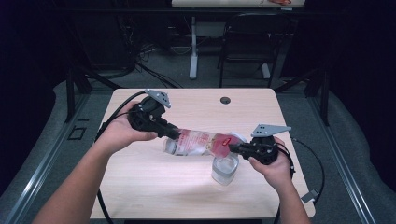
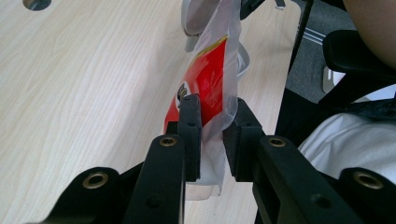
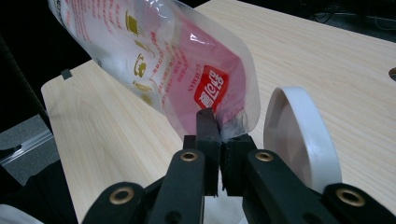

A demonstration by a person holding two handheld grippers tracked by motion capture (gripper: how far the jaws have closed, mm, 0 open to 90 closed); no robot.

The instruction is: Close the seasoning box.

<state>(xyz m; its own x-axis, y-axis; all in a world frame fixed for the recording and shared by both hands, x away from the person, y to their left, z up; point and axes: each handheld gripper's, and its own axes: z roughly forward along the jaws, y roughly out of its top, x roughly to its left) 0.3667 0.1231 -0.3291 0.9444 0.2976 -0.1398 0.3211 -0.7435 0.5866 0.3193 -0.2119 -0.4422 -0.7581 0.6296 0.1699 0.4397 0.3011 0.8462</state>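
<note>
Left hand-held gripper (image 1: 170,133): we see its jaws clamped on the pouch's (image 1: 198,142) 9 o'clock end.
Right hand-held gripper (image 1: 233,148): pinching the 3 o'clock end.
Pouch axis: stretched between them above the bench (image 1: 140,177), running 9 to 3 o'clock, dipping slightly toward 3.
Below it: clear jar (image 1: 225,169).
Label: red panel, white characters; small print unreadable to us.

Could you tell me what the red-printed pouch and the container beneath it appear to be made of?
Pouch: thin glossy plastic film, likely; clear edges, creases and highlights show. Container: transparent, probably plastic or glass; the table shows through it. Its white lid: smooth, matte, plastic-looking.
</note>
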